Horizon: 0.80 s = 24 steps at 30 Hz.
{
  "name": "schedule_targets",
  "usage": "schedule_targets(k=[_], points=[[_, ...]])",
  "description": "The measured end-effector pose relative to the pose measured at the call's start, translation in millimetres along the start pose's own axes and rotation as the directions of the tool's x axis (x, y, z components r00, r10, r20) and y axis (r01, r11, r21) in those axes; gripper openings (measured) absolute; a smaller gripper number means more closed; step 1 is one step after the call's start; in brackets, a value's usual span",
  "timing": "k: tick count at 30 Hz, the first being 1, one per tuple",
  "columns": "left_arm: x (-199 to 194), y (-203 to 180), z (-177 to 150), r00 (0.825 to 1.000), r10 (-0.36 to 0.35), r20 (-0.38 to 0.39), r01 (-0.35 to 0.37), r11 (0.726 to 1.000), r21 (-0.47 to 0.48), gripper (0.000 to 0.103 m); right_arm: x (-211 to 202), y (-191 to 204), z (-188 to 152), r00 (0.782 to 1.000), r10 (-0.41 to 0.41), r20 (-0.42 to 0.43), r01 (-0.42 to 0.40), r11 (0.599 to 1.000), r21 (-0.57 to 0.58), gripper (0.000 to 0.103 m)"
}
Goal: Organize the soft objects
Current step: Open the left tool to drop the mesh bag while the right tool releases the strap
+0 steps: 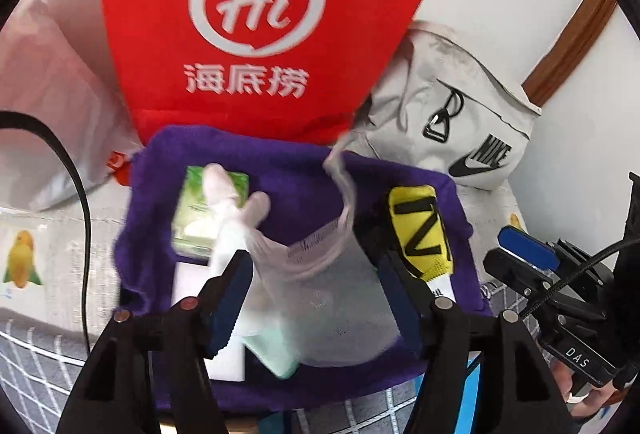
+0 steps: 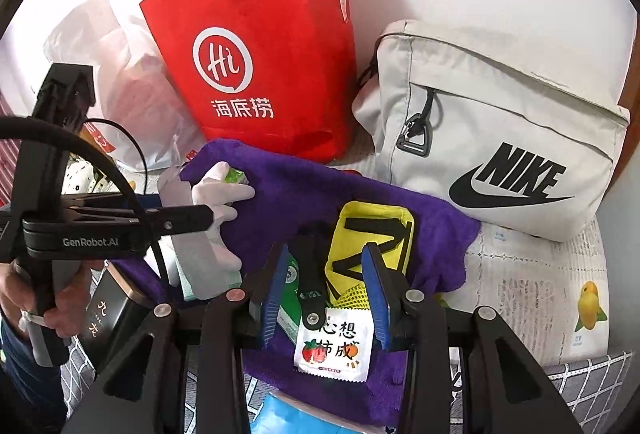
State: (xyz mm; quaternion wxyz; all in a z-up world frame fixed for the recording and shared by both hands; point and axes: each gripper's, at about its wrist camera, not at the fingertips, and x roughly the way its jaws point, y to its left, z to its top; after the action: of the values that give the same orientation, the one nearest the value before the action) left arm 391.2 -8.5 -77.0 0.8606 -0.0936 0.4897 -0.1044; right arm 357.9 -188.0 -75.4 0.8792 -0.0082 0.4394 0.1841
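Note:
A purple towel (image 1: 288, 162) (image 2: 296, 194) is spread on the table with small items on it. My left gripper (image 1: 316, 282) is open, its jaws wide on either side of a white glove (image 1: 280, 254); the glove (image 2: 216, 206) lies limp over a green packet (image 1: 196, 210) and is blurred. A yellow pouch (image 1: 420, 230) (image 2: 372, 234) with black stripes lies on the right part of the towel. My right gripper (image 2: 326, 290) is open just above the pouch's near end and a white snack packet (image 2: 334, 348). The left gripper (image 2: 176, 222) shows from the side in the right wrist view.
A red paper bag (image 1: 256, 14) (image 2: 260, 54) stands behind the towel. A grey Nike bag (image 1: 460, 122) (image 2: 492, 138) leans on the wall at the right. A clear plastic bag (image 2: 132, 90) lies at the left. A black tin (image 2: 112, 310) stands near the left hand.

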Motion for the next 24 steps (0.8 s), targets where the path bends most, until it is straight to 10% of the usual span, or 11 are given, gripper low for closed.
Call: schedule_targets(k=[7,24], points=[[-14,11,1,0.999,0.046,0.023,-0.046,0.999,-0.005,0.064,-5,3,-1,1.000,0.005,0.011,-0.004,1.000,-0.011,0.038],[-34,13,8,0.994,-0.088,0.061,0.094,0.991,-0.099,0.064,-10,6,-2,1.000,0.013,0.013,-0.013,1.000,-0.025,0.039]])
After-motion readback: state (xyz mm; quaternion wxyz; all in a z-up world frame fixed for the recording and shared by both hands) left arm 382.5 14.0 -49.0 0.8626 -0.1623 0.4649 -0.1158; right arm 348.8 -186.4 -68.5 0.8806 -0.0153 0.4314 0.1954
